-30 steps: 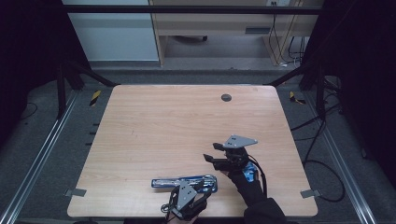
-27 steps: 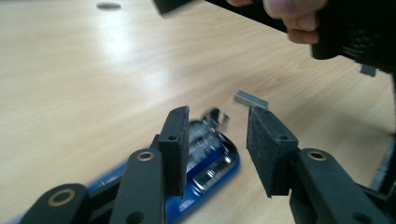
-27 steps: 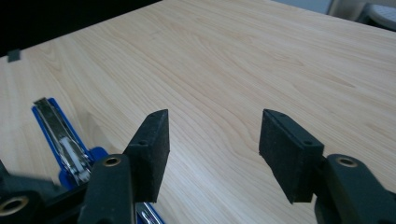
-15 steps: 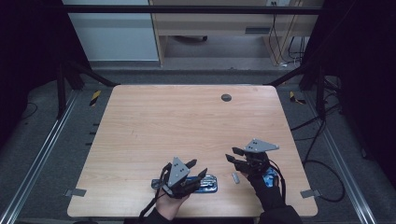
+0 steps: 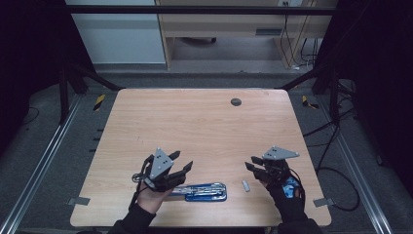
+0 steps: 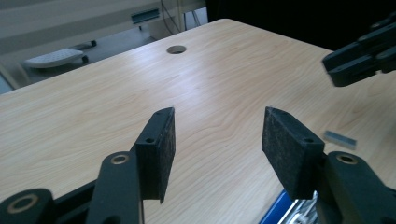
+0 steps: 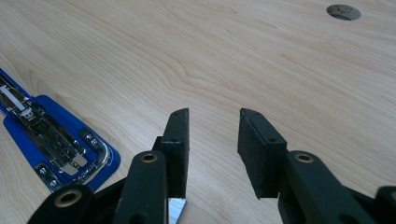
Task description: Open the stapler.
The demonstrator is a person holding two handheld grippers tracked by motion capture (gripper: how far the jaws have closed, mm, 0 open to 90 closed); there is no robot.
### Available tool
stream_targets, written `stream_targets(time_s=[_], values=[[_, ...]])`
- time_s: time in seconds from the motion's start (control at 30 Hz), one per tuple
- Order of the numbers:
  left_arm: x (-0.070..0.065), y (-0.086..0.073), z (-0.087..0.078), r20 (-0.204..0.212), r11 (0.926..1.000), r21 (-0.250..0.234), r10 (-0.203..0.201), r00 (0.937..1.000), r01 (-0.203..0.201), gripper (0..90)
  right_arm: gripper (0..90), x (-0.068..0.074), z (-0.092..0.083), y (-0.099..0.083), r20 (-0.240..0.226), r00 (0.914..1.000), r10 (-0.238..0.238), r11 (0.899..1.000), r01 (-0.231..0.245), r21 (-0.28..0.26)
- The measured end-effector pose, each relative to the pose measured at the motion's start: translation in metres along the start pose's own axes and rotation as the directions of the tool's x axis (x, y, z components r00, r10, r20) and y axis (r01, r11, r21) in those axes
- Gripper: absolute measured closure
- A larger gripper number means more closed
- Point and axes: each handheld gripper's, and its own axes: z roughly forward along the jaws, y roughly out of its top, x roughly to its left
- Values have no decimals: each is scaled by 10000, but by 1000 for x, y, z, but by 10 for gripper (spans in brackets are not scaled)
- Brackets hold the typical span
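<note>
Item: opened blue stapler, flat on the tabletop at its near edge, metal channel up. Staple strip: loose, just right of it. Left gripper: above the stapler's left end, fingers wide, just opening, empty. Right gripper: fingers half-spread, just narrowing, empty. Handling: lower squarely over the strip; pinch its long sides.

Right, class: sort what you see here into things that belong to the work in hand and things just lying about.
Belonging to the work:
- blue stapler, lying opened flat
- strip of staples beside it
- left gripper, open, empty
- right gripper, open, empty

Just there:
- wooden table
- round cable hole near the far edge
- cables on the floor
</note>
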Motion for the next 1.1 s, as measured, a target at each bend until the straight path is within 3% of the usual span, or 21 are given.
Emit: stream_targets(time_s=[0.4,0.67,0.8,0.93,1.1], values=[[49,-29,-28,-844,9978,459,-446,9954,486,398,581,7,-4,-9,143,9999,-28,9983,19,577],[79,-58,-48,-1525,9913,794,-921,9840,1051,379,566,9,-5,-21,260,9996,102,9948,-128,1013],[88,-70,-55,-1816,9885,986,-950,9788,1142,366,566,13,-3,-24,376,9993,58,9921,-104,1248],[94,-81,-59,-1928,9837,1022,-1266,9730,1483,364,564,15,1,-26,494,9987,-124,9882,47,1532],[96,-85,-61,-2078,9833,942,-1337,9690,1558,358,565,20,5,-27,410,9992,-8,9851,-63,1716]])
